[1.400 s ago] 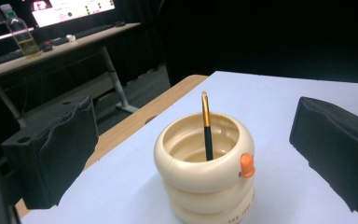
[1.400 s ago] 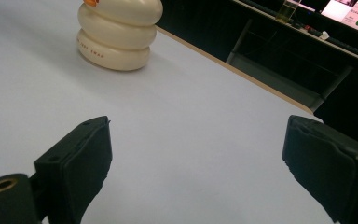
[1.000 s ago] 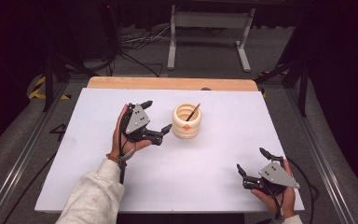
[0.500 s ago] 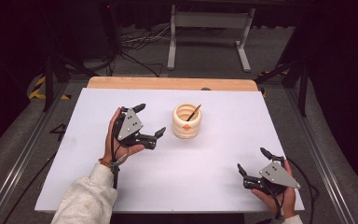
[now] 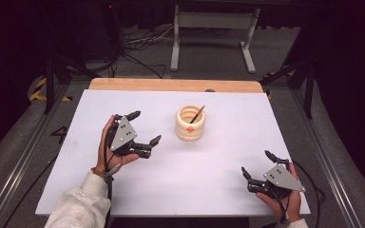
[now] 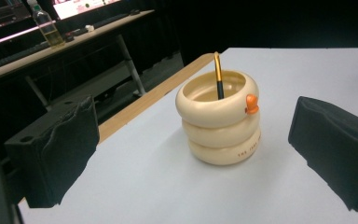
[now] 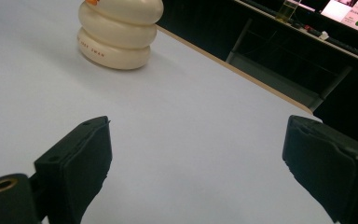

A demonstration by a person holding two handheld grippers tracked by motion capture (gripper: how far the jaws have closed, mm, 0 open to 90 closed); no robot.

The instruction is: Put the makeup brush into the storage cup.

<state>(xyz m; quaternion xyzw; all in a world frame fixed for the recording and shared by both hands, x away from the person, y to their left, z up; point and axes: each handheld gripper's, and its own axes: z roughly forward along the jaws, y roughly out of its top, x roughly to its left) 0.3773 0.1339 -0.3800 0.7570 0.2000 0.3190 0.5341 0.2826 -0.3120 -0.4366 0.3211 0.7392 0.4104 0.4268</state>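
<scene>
Pulling my left hand-held gripper [image 5: 144,128] back from the ringed holder [image 5: 190,124], I have opened a clear gap over the last second: it was just beside the cream holder, and now it sits off to the holder's left over the white surface [image 5: 209,175], jaws spread wide and holding nothing. I read that as the pen [image 5: 197,114] being delivered, so this stretch of the work looks done and I am retreating. The holder stands upright near the middle of the surface, toward the far side, with the dark, gold-tipped pen leaning inside it against the rim. My right hand-held gripper [image 5: 257,164] has not moved, resting at the near right edge, jaws apart and empty. In the left gripper view the pen's lower part is hidden inside the holder, so I cannot tell how it sits at the bottom. The small lettering on the lowest ring is too fine to read properly. In the right gripper view the holder's top is cut off.
</scene>
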